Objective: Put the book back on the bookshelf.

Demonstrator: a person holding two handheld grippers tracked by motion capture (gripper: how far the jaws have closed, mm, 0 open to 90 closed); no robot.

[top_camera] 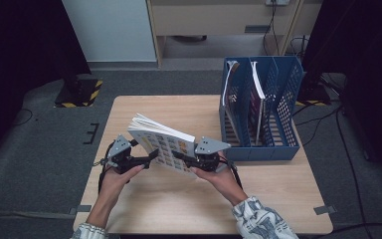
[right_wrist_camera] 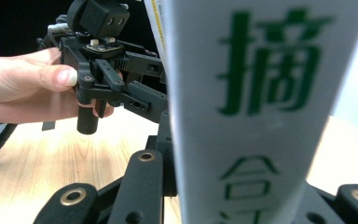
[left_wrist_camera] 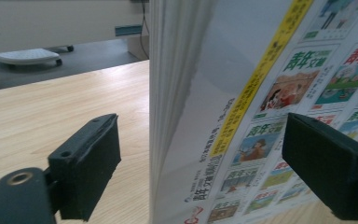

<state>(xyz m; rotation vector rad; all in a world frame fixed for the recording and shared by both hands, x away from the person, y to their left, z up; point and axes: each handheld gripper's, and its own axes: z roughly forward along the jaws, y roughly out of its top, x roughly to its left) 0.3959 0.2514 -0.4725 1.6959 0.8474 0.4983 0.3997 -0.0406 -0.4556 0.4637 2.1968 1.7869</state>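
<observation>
The magazine (top_camera: 161, 144) is up off the table (top_camera: 144, 209), held tilted between both hands, well short of the blue file rack (top_camera: 261, 112) where 2 others already stand. The right gripper (top_camera: 191, 160) clamps its spine edge; the left gripper (top_camera: 146, 158) gapes wide around the page edge, not pinching.

The high view looks forward and down on the table (top_camera: 144, 209) from well above. Each gripper view sits close against the book (top_camera: 161, 144), on opposite sides. All three views share the book.
</observation>
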